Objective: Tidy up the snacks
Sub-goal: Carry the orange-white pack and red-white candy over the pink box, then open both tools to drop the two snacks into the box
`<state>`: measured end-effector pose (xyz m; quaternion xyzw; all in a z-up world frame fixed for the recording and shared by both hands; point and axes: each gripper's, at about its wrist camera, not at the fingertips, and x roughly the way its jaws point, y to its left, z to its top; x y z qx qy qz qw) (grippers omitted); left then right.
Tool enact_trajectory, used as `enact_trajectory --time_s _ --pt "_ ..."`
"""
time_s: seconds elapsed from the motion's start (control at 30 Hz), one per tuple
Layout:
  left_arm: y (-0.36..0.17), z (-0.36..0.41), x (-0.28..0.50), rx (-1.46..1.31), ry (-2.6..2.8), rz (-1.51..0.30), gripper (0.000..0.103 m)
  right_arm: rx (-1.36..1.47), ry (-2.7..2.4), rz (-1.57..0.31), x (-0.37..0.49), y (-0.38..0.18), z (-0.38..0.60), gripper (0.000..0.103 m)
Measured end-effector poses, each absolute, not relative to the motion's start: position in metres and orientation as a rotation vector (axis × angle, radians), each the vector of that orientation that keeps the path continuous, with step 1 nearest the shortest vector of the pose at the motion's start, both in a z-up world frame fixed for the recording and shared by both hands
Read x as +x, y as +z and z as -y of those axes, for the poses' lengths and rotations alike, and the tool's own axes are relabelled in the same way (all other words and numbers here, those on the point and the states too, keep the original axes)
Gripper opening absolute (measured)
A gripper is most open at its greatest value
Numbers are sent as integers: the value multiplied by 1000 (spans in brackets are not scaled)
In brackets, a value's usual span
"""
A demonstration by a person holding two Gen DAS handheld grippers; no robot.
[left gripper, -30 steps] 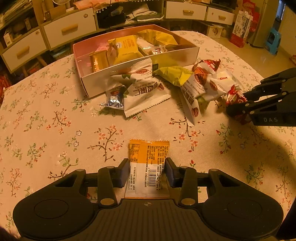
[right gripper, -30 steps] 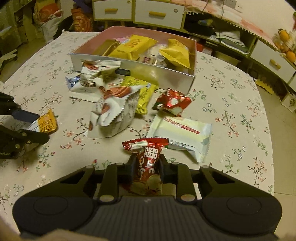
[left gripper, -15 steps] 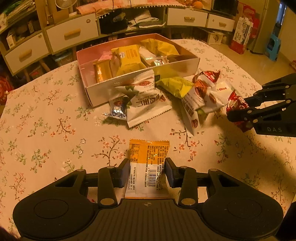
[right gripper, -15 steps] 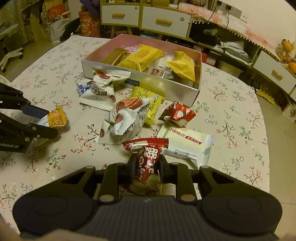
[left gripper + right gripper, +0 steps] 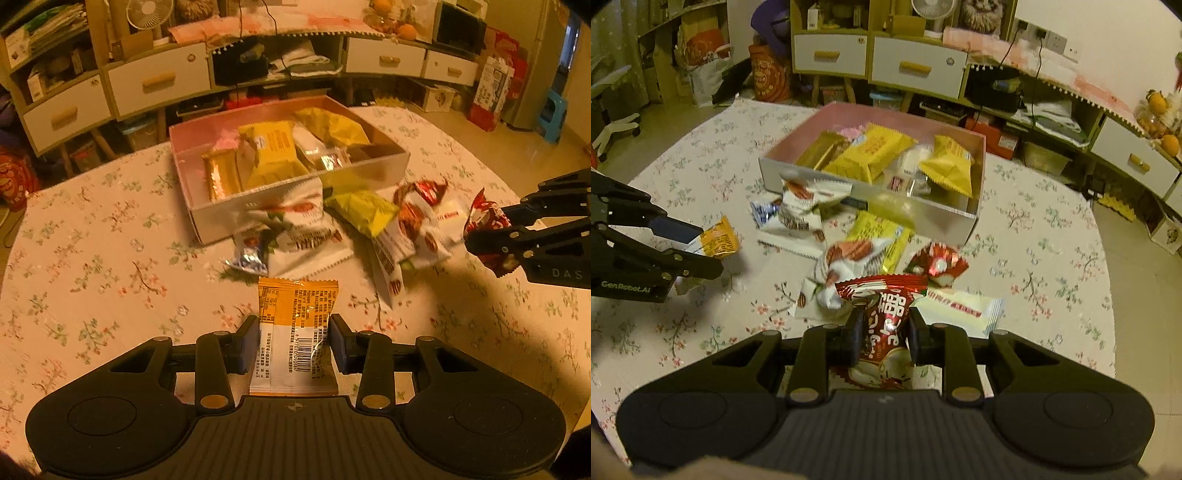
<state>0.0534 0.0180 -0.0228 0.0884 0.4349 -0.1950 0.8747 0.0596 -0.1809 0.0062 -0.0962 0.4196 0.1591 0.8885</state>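
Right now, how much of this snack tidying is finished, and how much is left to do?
Partly done: the box already holds several packets, mostly yellow. In hand: the left gripper is shut on an orange packet, and the right gripper is shut on a red packet, both raised off the table. Left: a pile of packets lying loose in front of the box.

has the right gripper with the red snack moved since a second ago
Yes. In the right wrist view the right gripper, shut on the red snack, has risen: the pink box now looks smaller and farther below.
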Motion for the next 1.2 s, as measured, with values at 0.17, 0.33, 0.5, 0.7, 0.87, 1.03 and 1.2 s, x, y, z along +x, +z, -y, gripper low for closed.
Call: enact_trajectory --time_s 0.17,0.33,0.5,0.7,0.87,1.03,1.2 --pt "-9 -17 65 207 -387 -868 38 -196 333 -856 74 15 175 22" --pt "9 -14 86 205 -376 -826 38 -180 340 -821 95 27 172 22" --pt "17 -12 114 192 -353 -814 38 -145 330 -816 123 31 176 22" --pt "16 -11 146 147 -318 -816 38 -133 310 -821 150 25 181 22" --pt "8 -8 168 97 -299 -829 38 -123 291 -831 169 18 184 22" --pt "-1 3 184 124 -282 -837 38 -126 284 -833 183 14 186 22" --pt "-10 15 193 167 -287 -838 38 -148 282 -837 193 11 183 22"
